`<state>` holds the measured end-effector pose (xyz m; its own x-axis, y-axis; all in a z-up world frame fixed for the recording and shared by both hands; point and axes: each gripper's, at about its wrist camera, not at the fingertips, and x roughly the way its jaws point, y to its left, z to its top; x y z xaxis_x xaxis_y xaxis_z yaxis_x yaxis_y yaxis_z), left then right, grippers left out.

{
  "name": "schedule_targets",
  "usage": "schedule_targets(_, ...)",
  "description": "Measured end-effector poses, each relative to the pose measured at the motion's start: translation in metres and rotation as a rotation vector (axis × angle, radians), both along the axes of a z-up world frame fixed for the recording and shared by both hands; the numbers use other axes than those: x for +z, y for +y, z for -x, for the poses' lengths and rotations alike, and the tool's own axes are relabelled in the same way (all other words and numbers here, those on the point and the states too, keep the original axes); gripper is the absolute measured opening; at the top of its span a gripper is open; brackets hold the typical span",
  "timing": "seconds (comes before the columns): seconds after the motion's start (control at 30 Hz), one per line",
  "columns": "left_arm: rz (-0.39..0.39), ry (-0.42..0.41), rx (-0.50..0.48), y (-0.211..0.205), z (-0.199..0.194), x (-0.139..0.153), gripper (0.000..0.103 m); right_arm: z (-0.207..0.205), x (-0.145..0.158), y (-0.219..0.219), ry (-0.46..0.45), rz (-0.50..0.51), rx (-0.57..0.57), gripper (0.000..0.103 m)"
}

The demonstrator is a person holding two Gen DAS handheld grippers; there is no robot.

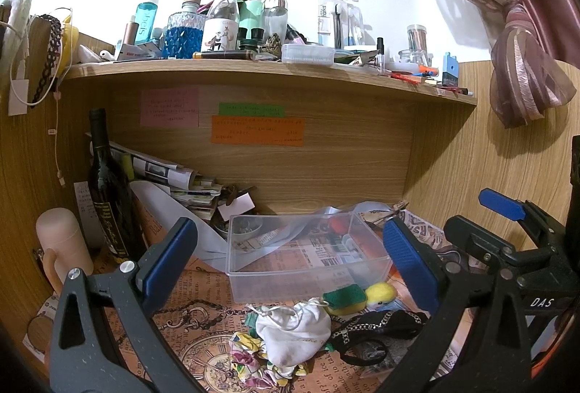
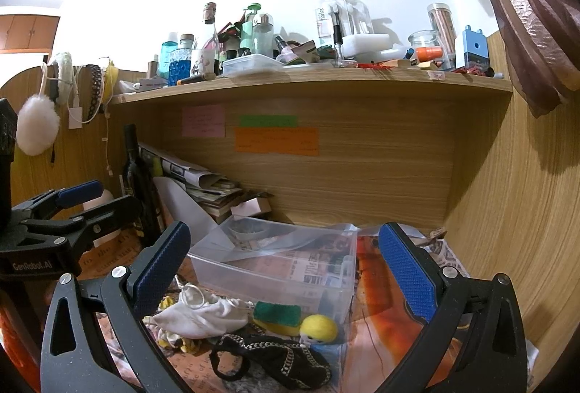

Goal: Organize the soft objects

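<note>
Soft pile near the front of clear plastic bin [image 1: 308, 262]: white drawstring pouch [image 1: 291, 331], green-yellow sponge [image 1: 344, 300], yellow plush ball [image 1: 380, 295], black chain-trimmed fabric [image 1: 377, 324], floral cloth [image 1: 250, 360]; left gripper [image 1: 286, 262] wide apart, holding nothing; right gripper [image 2: 284, 266] likewise wide, holding nothing.

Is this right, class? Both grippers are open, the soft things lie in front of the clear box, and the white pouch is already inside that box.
Not quite. The white pouch is not inside the clear box; it lies on the desk in front of it, beside the sponge, as the left wrist view shows. The left gripper and right gripper are indeed open.
</note>
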<state>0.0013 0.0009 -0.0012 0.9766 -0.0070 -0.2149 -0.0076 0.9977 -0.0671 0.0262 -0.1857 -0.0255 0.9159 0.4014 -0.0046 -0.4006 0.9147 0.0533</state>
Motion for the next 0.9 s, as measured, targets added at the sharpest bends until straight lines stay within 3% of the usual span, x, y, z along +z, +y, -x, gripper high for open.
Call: schedule_targets(0.9,0.000,-0.002,-0.001,0.0011,0.0009,-0.0013,0.103,0.0022,0.0003,0.0029,-0.003,-0.003,0.000,0.103)
